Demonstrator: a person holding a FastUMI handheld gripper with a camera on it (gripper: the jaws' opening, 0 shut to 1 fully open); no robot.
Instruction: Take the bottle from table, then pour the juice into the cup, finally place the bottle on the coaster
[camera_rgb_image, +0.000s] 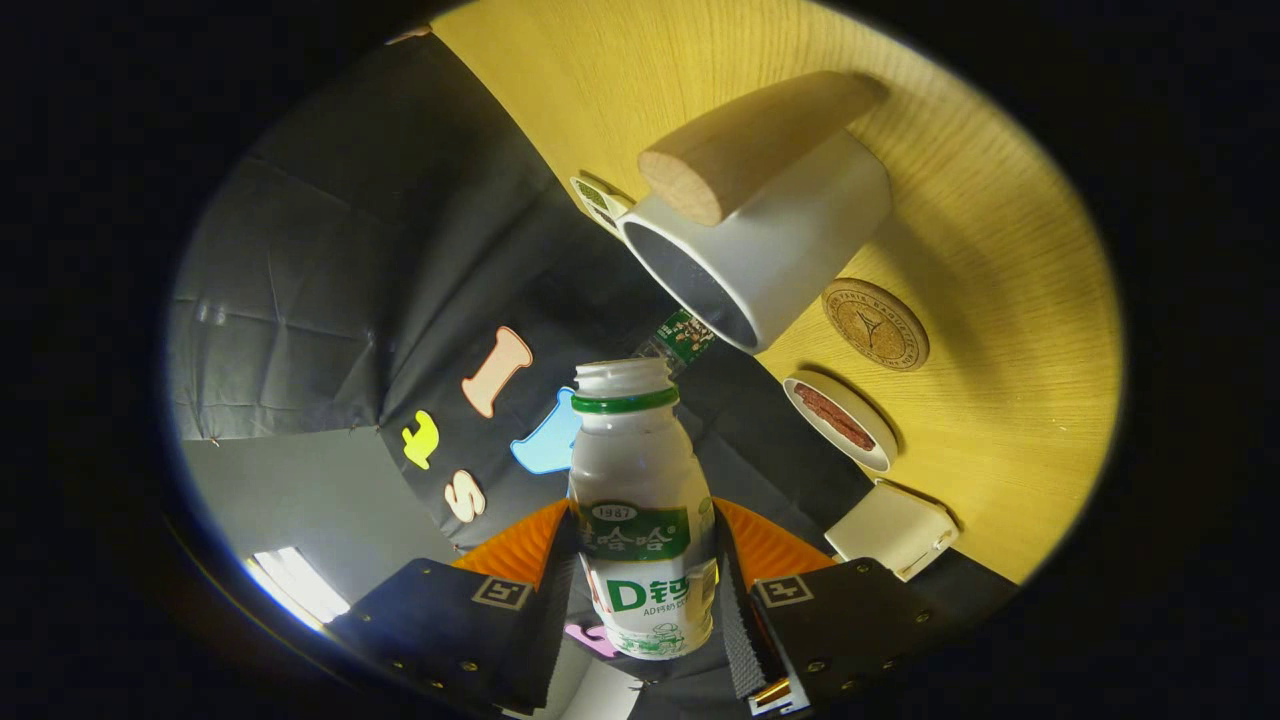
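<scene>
Gripper (643, 590): fingers clamped on both sides of bottle (640, 520), cap off, mouth aimed toward cup (760, 240). Cup on the table (1000, 200) near its edge; coaster (876, 324) just beside the cup.
</scene>
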